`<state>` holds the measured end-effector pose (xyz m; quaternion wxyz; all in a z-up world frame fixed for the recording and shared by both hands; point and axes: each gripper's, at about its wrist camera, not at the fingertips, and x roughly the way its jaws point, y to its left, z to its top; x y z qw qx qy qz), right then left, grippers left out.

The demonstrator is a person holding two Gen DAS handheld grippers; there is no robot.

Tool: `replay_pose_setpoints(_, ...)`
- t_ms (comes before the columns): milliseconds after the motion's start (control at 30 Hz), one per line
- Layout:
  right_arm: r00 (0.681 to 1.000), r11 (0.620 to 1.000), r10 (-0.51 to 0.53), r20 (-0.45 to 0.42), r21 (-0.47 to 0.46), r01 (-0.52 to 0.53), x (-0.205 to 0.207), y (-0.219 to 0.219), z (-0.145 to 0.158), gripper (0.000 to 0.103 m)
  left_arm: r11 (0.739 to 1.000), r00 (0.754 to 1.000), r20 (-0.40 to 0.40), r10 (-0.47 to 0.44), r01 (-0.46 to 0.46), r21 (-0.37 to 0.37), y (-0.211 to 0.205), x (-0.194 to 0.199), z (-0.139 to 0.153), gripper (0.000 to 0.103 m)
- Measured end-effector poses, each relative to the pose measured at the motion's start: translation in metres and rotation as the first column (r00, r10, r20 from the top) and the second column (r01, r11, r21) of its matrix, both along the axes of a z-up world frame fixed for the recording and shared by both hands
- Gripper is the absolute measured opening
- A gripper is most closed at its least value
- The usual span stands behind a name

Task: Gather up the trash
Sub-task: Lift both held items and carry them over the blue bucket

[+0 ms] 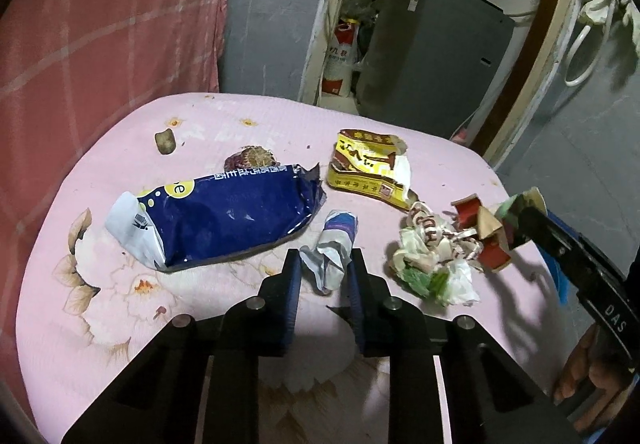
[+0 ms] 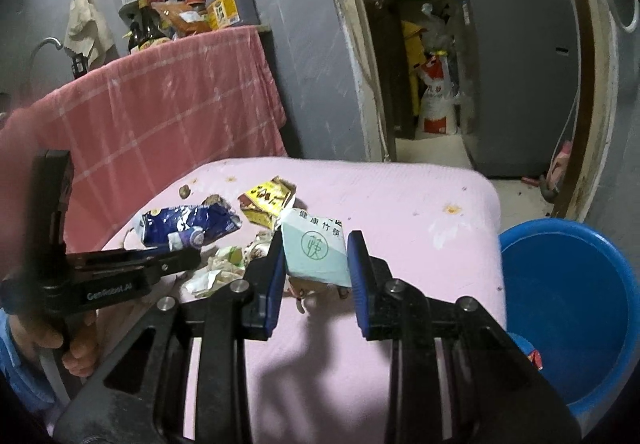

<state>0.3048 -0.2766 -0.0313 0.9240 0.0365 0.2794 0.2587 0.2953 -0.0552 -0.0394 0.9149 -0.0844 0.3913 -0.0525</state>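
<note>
Right tongs clamp the green-white paper packet above the pink surface; swing it squarely over the blue basin before releasing. Left tongs straddle a crumpled wrapper, grip uncertain.

Blue basin cut off, frame's right edge.

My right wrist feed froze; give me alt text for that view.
The right gripper holds a pale green paper packet above the pink floral cloth, blue basin at right. Left gripper reaches among wrappers behind.
</note>
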Motion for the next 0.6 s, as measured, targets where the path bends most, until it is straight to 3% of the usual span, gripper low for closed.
replay_pose_setpoints(333,0.991,0.998,-0.057,0.121,0.034,0.053,-0.014,-0.013,0.017,0.03,0.999,0.989,0.146,-0.038,0.042,-0.023,-0.019,-0.019,0.026,0.019)
replay_pose_setpoints(600,0.944,0.983,-0.168,0.283,0.117,0.139,-0.036,-0.042,0.041,0.03,0.995,0.941,0.326,-0.088,0.098,-0.015,-0.05,-0.022,0.062,0.019)
